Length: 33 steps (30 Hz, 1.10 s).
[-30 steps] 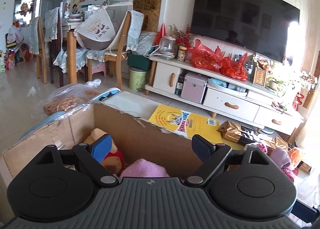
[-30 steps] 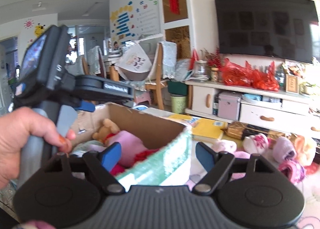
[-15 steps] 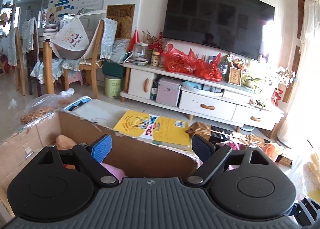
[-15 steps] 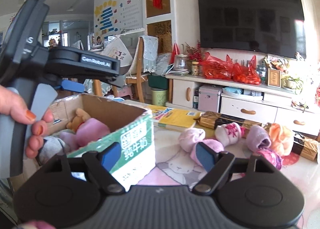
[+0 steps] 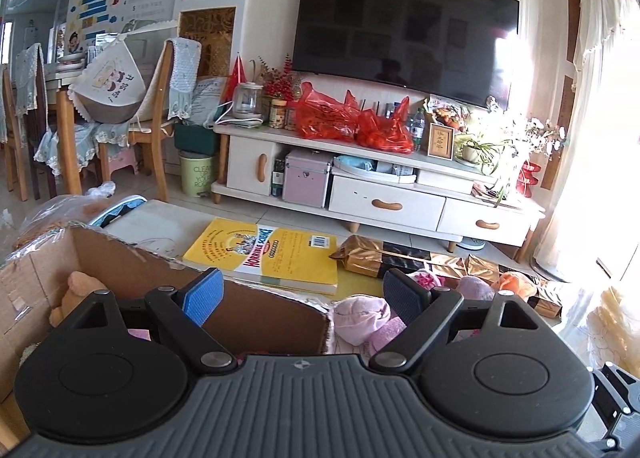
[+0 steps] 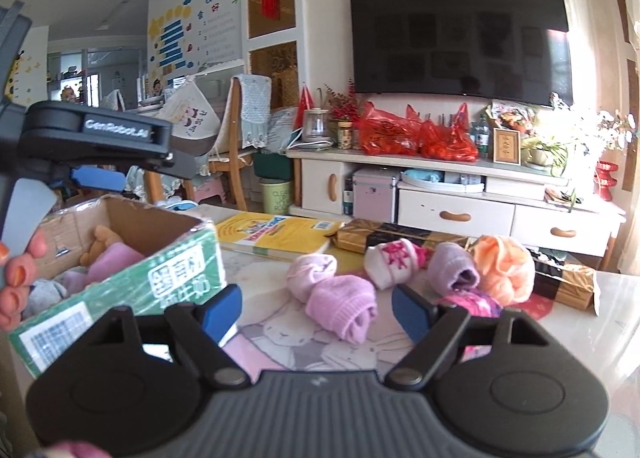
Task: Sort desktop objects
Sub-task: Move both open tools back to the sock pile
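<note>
My right gripper is wide open and holds nothing, just above the rolled pink socks on the table. My left gripper is open too, above the cardboard box. A teddy bear and soft things lie inside.

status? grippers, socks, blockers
Left gripper and right gripper open, empty. Sock rolls loose on table beside box. Nothing blocking.

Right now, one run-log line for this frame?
left claw: open, empty, over cardboard box | right claw: open, empty, facing pink sock roll | loose sock rolls beside box
</note>
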Motion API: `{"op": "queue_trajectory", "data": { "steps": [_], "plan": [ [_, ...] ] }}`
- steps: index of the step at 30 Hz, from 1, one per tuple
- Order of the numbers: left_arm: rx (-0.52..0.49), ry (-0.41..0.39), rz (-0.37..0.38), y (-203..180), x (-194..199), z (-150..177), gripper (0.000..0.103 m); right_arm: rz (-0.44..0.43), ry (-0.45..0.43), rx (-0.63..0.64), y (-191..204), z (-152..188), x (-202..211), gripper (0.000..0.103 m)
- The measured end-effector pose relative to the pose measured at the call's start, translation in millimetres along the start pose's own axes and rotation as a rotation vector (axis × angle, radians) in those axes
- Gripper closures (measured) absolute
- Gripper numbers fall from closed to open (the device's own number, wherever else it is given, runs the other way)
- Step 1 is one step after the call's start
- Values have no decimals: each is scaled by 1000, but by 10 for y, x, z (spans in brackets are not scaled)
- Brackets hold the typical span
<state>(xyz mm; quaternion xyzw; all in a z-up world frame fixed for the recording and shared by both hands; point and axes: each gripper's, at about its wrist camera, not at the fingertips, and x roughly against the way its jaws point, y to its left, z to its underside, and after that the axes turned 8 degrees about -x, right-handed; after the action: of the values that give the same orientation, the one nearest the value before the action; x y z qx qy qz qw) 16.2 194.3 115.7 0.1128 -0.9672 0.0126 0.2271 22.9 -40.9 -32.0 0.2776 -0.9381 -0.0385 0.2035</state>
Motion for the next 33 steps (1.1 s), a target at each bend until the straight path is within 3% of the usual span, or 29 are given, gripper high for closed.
{"op": "queue_trajectory", "data": {
  "steps": [23, 33],
  "plan": [
    [-52, 74, 91, -700, -440, 21, 0, 167, 81, -48, -990, 130, -419, 21],
    [-29, 170, 176, -1057, -767, 203, 0, 138, 127, -33, -1290, 158, -749, 21]
  ]
}}
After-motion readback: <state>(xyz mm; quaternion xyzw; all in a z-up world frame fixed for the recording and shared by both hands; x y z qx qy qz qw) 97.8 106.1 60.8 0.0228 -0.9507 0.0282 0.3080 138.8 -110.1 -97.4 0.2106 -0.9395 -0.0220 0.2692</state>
